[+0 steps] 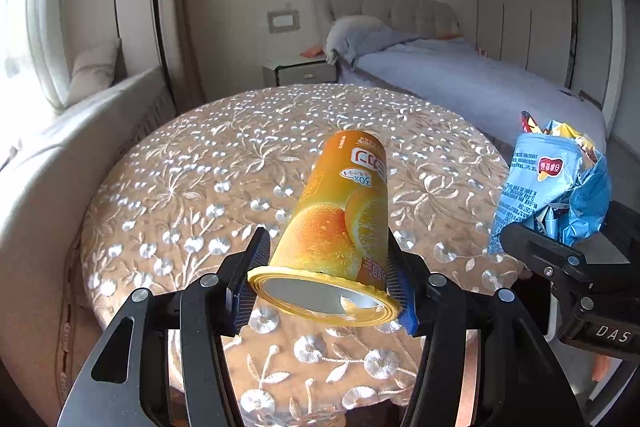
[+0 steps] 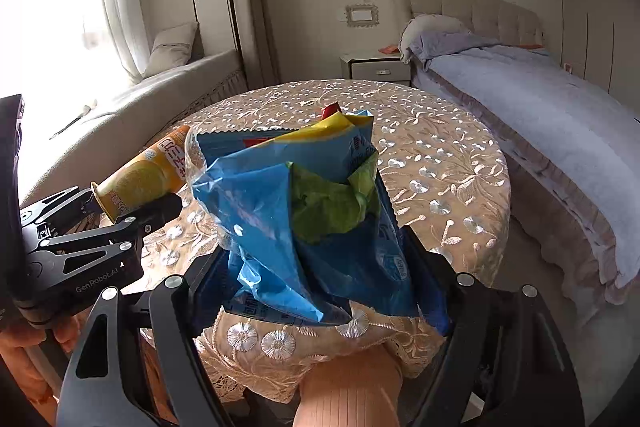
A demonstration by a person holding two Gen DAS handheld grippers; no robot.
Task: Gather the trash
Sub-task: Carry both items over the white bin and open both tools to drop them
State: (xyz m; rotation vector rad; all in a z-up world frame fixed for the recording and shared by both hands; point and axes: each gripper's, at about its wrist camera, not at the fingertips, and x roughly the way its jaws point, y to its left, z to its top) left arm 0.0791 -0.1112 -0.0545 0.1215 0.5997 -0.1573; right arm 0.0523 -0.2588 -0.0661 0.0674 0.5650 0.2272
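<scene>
Nearest in the left wrist view, the left gripper [image 1: 326,281] is clamped on an orange juice cup [image 1: 340,219]. Its 2 blue-padded fingers [image 1: 250,279] press the cup's sides just above the rim. The cup is tipped, with its open mouth toward the camera and its base pointing away, and it hangs in the air above the tablecloth. In the right wrist view the same cup [image 2: 148,175] shows at the left, held clear of the table by the black linkage.

The right gripper [image 2: 316,291] grips a crumpled blue snack bag [image 2: 288,219]; the jaws stand wide with the bag bunched between them. A green wrapper [image 2: 328,203] sits stuffed in the bag's open top, and a yellow-and-red packet [image 2: 332,121] pokes out above it. From the left wrist view the bag [image 1: 552,187] appears at the right edge, lifted off the table above the right gripper's black body.

Under both grippers lies a round table [image 1: 192,187] covered with a beige cloth embroidered with pale flowers. A knee in pinkish ribbed fabric [image 2: 352,387] shows under the table's near edge.

Beyond the table stands a small bedside cabinet [image 1: 300,71] against the wall. To the right runs a bed [image 1: 460,83] with a grey-blue cover and a padded headboard. To the left, a cushioned window seat [image 2: 188,79] carries a pillow beside a bright curtain.
</scene>
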